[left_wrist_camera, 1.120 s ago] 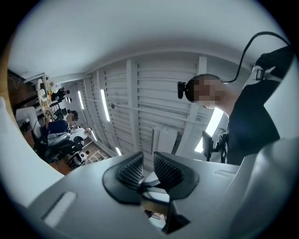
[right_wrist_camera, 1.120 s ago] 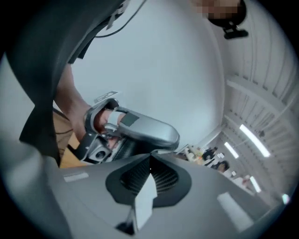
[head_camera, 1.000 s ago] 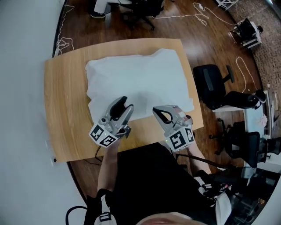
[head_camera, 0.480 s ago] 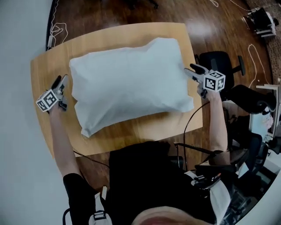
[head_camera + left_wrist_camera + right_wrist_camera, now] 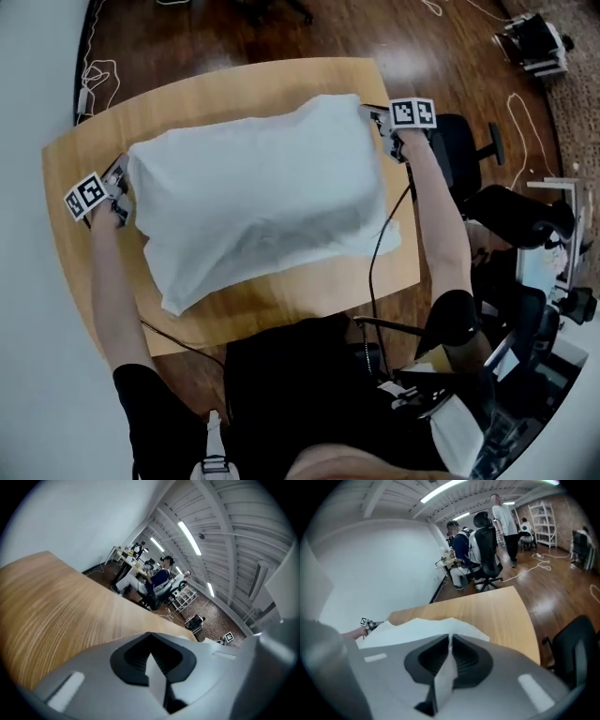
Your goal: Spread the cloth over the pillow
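A black office chair (image 5: 457, 142) stands on the wood floor (image 5: 234, 37) just beyond the right hand-held gripper (image 5: 377, 120), on its outer side. A second black chair (image 5: 525, 211) stands farther out the same way. Loose white cables (image 5: 98, 80) lie on the floor past the left hand-held gripper (image 5: 120, 187). A black cable (image 5: 375, 258) hangs down from the right hand-held gripper under the forearm and crosses the near right edge of the worktop (image 5: 309, 291). The right gripper view shows another black chair (image 5: 487, 541), a seated person (image 5: 461, 543) and a standing person (image 5: 504, 510) beyond the far end of the worktop.

There are two hand-held grippers, one worktop, one cloth and one pillow, and two chairs in the head view.

The white cloth (image 5: 253, 187) stretches between the two hand-held grippers, one at each of its far corners. It drapes over a raised bulk in the middle of the worktop. The rounded corner nearest the person, on the left hand-held gripper's side, looks like the pillow (image 5: 176, 292). White on white, I cannot tell where one ends and the other begins.

Both pairs of jaws have just been closing. The left pair is pressed together on a thin strip of cloth. The right pair pinches a fold of cloth that stands up between them.
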A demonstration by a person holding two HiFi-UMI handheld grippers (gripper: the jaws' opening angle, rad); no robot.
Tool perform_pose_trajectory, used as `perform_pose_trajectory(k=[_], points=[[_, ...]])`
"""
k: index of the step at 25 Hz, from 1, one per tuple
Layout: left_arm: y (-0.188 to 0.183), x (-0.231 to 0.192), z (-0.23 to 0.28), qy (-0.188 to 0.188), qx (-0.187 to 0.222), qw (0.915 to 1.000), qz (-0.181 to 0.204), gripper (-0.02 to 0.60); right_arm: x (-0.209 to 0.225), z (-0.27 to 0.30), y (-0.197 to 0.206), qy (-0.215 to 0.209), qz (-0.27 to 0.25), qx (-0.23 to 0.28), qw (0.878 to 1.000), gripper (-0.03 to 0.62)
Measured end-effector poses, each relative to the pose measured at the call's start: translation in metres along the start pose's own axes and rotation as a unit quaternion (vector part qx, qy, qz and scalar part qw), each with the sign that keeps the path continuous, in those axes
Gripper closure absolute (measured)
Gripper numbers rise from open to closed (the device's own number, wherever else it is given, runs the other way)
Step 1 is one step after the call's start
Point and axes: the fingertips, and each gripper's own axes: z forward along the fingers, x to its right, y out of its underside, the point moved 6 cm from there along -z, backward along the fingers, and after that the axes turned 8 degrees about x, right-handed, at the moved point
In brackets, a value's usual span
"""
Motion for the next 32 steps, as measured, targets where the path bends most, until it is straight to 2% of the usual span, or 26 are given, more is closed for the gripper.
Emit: perform_pose_trajectory(k=[1, 4, 6, 7, 8, 9, 10, 11, 12, 13, 15, 16, 17, 19, 21, 24, 26, 28, 30, 31, 32], points=[[-0.009, 0.007, -0.001, 0.011, 0.012, 0.9998, 0.008, 0.578, -0.002, -0.009, -0.003, 0.019, -0.02, 0.004, 1.0, 0.588], [-0.043, 0.024, -0.026, 0.032, 0.046, 0.9971, 0.052, 0.578, -0.03, -0.037, -0.02, 0.029, -0.077, 0.037, 0.996, 0.589], [-0.053, 0.027, -0.031, 0.039, 0.039, 0.9953, 0.08, 0.578, -0.043, -0.056, -0.032, 0.024, -0.097, 0.062, 0.993, 0.589], [-0.052, 0.026, -0.024, 0.042, 0.02, 0.9951, 0.088, 0.536, -0.047, -0.062, -0.039, 0.018, -0.102, 0.074, 0.992, 0.589], [-0.046, 0.025, -0.013, 0.048, -0.006, 0.9951, 0.086, 0.392, -0.05, -0.064, -0.045, 0.011, -0.106, 0.082, 0.991, 0.589], [-0.037, 0.023, 0.0, 0.052, -0.035, 0.9949, 0.079, 0.273, -0.053, -0.062, -0.049, 0.005, -0.111, 0.085, 0.99, 0.589], [-0.022, 0.021, 0.013, 0.052, -0.063, 0.9942, 0.07, 0.184, -0.055, -0.059, -0.051, 0.001, -0.116, 0.083, 0.99, 0.589], [-0.004, 0.018, 0.022, 0.044, -0.091, 0.993, 0.061, 0.161, -0.058, -0.054, -0.048, -0.002, -0.119, 0.073, 0.99, 0.589], [0.016, 0.015, 0.023, 0.032, -0.113, 0.9918, 0.049, 0.161, -0.06, -0.05, -0.04, -0.007, -0.119, 0.059, 0.991, 0.589], [0.03, 0.016, 0.021, 0.022, -0.122, 0.9916, 0.038, 0.224, -0.062, -0.046, -0.033, -0.012, -0.118, 0.047, 0.992, 0.589], [0.025, 0.025, 0.018, 0.016, -0.091, 0.9951, 0.033, 0.471, -0.066, -0.046, -0.034, -0.017, -0.119, 0.045, 0.992, 0.589], [0.012, 0.032, 0.017, 0.019, -0.065, 0.9968, 0.042, 0.538, -0.067, -0.049, -0.038, -0.018, -0.122, 0.051, 0.991, 0.589], [0.0, 0.039, 0.014, 0.025, -0.041, 0.9973, 0.055, 0.569, -0.07, -0.054, -0.043, -0.02, -0.126, 0.06, 0.99, 0.589], [-0.023, 0.055, -0.006, 0.042, 0.001, 0.9952, 0.088, 0.572, -0.083, -0.068, -0.046, -0.029, -0.138, 0.076, 0.987, 0.589], [-0.052, 0.075, -0.031, 0.061, 0.043, 0.9895, 0.124, 0.572, -0.103, -0.083, -0.053, -0.038, -0.159, 0.096, 0.982, 0.589], [-0.095, 0.115, -0.06, 0.086, 0.096, 0.9773, 0.168, 0.572, -0.131, -0.113, -0.075, -0.044, -0.19, 0.147, 0.97, 0.589], [-0.12, 0.135, -0.07, 0.089, 0.125, 0.9668, 0.205, 0.572, -0.142, -0.13, -0.093, -0.039, -0.216, 0.19, 0.957, 0.589], [-0.137, 0.135, -0.064, 0.068, 0.145, 0.9584, 0.236, 0.572, -0.137, -0.13, -0.105, -0.019, -0.248, 0.233, 0.94, 0.589], [-0.139, 0.114, -0.038, 0.024, 0.148, 0.9577, 0.246, 0.572, -0.109, -0.102, -0.105, 0.006, -0.265, 0.259, 0.929, 0.589], [-0.132, 0.099, -0.017, 0.001, 0.139, 0.96, 0.243, 0.572, -0.088, -0.077, -0.098, 0.014, -0.26, 0.255, 0.931, 0.589], [-0.121, 0.083, 0.005, -0.022, 0.121, 0.9629, 0.24, 0.572, -0.065, -0.047, -0.088, 0.02, -0.247, 0.237, 0.939, 0.589]])
